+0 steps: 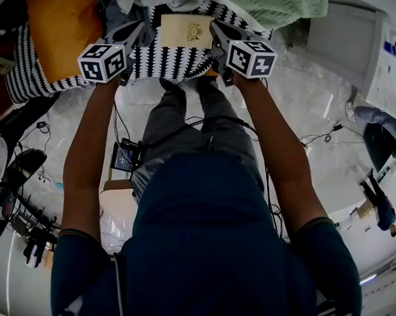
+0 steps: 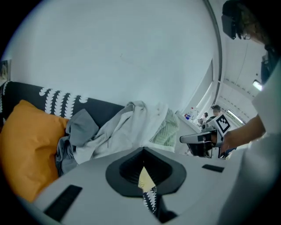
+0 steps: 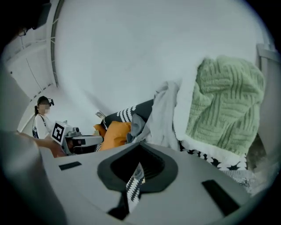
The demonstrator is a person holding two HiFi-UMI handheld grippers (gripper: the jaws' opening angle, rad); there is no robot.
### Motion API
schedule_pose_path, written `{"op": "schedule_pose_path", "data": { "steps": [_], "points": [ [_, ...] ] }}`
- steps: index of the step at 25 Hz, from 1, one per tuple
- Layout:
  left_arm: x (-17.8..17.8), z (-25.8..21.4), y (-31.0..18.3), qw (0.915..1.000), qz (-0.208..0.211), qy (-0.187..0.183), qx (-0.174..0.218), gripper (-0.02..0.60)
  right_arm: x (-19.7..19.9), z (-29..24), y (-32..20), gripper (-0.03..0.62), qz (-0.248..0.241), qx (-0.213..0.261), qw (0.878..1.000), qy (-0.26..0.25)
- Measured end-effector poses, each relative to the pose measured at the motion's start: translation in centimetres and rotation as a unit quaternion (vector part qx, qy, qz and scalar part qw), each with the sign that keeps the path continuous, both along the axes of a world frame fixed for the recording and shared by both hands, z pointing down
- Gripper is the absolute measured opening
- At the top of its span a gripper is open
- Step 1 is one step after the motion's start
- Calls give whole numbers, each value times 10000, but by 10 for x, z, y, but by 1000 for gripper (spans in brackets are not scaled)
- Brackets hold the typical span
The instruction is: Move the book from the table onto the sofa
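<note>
Nearest to the person, the left gripper and the right gripper are both clenched. Each one pinches one side edge of the book, which hangs between them in the air. In the left gripper view a thin cream strip of the book stands in the narrow gap of the jaws. The book is above the front part of the sofa's black-and-white cover and it does not yet rest on it.

I judge the book as thin, flat and light. The cover looks smooth, so it may slide or turn in the pads if one hand goes faster than the other. The two opposite edges are a good place to hold it (a single corner would let it swing). It seems stiff enough not to bend much.

Further away lie an orange cushion, some grey clothes and a green blanket. The free patterned part in front of them looks the best place for it.
</note>
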State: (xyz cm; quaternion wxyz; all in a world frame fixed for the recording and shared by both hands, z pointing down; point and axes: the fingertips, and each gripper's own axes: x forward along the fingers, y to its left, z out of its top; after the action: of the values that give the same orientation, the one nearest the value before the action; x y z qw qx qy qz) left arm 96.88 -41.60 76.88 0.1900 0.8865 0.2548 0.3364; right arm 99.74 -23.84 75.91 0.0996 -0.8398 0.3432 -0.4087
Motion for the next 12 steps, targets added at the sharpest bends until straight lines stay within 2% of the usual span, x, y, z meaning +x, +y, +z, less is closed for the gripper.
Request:
{"op": "schedule_pose_path", "data": {
  "steps": [6, 12],
  "points": [
    [-11, -97, -8, 9974, -170, 664, -218, 3, -22, -90, -14, 14, -260, 287, 9976, 567],
    [-28, -197, -5, 9889, -142, 1439, -344, 5, -48, -169, -14, 14, -344, 538, 9925, 1045]
  ]
}}
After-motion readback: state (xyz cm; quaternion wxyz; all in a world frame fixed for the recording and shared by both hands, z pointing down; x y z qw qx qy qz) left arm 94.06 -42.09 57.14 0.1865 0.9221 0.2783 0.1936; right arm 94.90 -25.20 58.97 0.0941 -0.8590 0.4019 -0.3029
